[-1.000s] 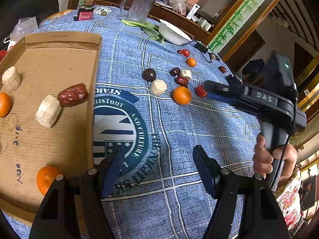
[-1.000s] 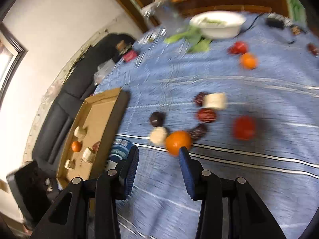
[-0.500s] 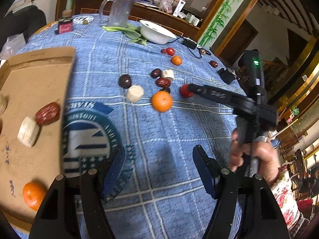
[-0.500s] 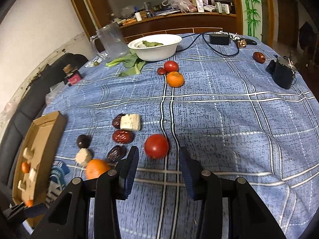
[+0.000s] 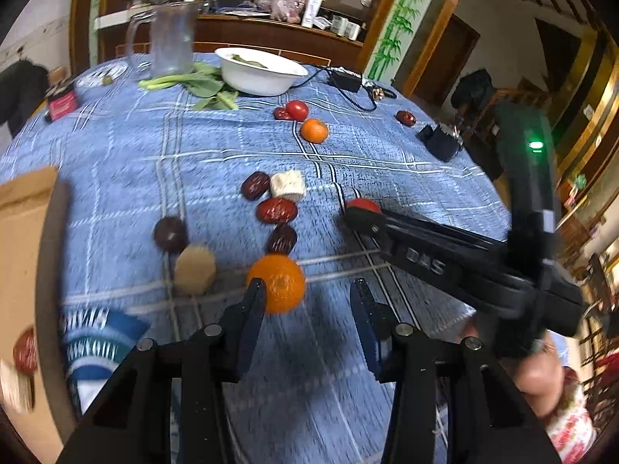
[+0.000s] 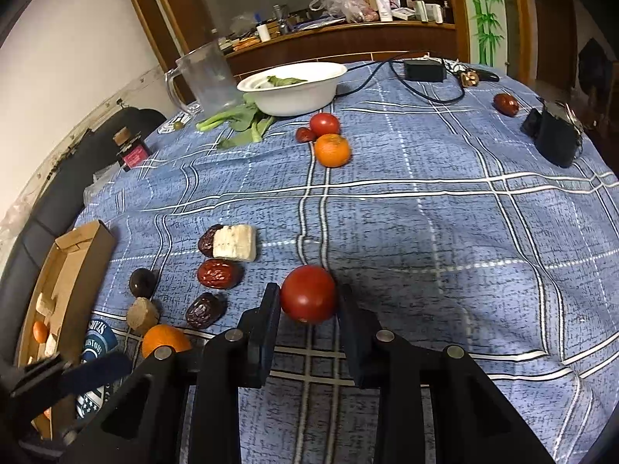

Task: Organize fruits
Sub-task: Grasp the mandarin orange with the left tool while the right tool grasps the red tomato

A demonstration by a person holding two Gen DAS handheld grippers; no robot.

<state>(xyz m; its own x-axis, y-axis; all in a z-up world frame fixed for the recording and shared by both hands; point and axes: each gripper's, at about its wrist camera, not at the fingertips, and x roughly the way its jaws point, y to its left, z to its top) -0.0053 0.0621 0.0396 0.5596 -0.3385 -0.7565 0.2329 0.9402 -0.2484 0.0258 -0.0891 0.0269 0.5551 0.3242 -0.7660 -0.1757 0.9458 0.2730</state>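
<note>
Several pieces already in cardboard tray (image 6: 83, 241); about ten more loose on blue tablecloth (image 6: 445, 224). Right gripper (image 6: 308, 305) closing around red tomato (image 6: 308, 294), pads seemingly touching. Left gripper (image 5: 307, 301) closing, unclamped, beside nearest orange (image 5: 276, 283).

A cluttered wooden sideboard (image 6: 340, 34) lines the far wall under a warm glow. Bamboo-painted panel (image 6: 481, 11) stands right; a black sofa (image 6: 58, 189) hugs the white wall (image 6: 77, 38).

red tomato (image 6: 308, 294) and orange (image 5: 277, 283) lie on blue cloth.
</note>
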